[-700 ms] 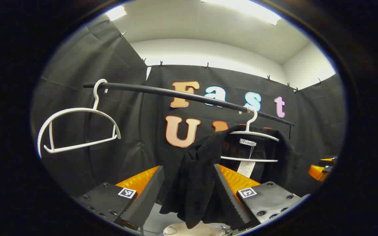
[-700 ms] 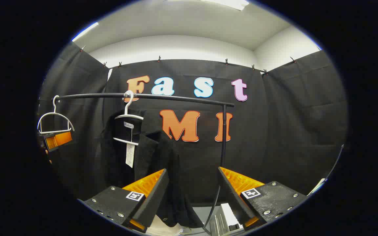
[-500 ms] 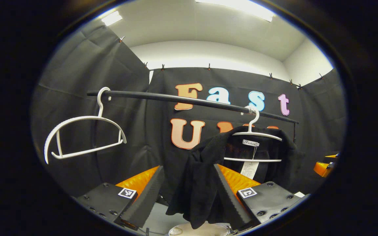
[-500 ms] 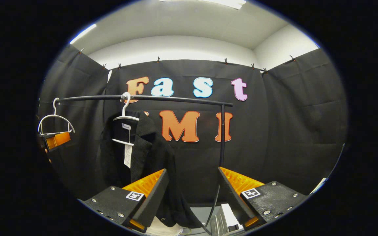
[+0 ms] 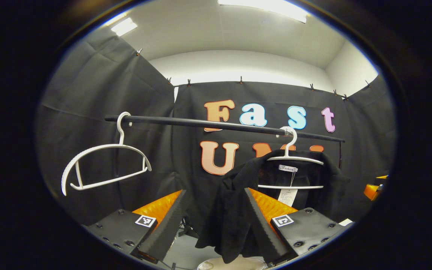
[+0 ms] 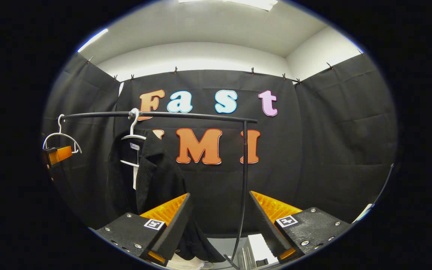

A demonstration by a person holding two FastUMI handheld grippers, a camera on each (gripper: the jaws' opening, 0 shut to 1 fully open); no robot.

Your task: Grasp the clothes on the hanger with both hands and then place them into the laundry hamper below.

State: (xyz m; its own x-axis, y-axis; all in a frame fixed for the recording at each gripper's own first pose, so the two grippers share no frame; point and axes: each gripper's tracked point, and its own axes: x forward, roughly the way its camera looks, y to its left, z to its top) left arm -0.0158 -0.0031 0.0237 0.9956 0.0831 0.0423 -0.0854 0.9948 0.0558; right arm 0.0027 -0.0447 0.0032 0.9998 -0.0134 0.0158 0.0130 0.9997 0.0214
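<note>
Both jaws spread wide; left gripper [image 5: 214, 225] straddles black garment [image 5: 234, 210]; right gripper [image 6: 219, 225] empty.

A cloth-walled booth — black drapes [image 6: 336, 123] clipped up, bare ceiling lights [image 5: 264, 5].

A black garment [image 5: 238, 210] with a fine ribbed weave is hanging on a white hanger [image 5: 294, 170], a white tag [image 5: 286, 196] showing at its six o'clock. At nine o'clock, a bare white hanger [image 5: 103, 161] is hanging on the black rail [image 5: 201, 123]. A pale hamper rim [image 5: 231, 264] is showing at six o'clock. The ceiling [image 6: 201, 30] is glowing white.
</note>
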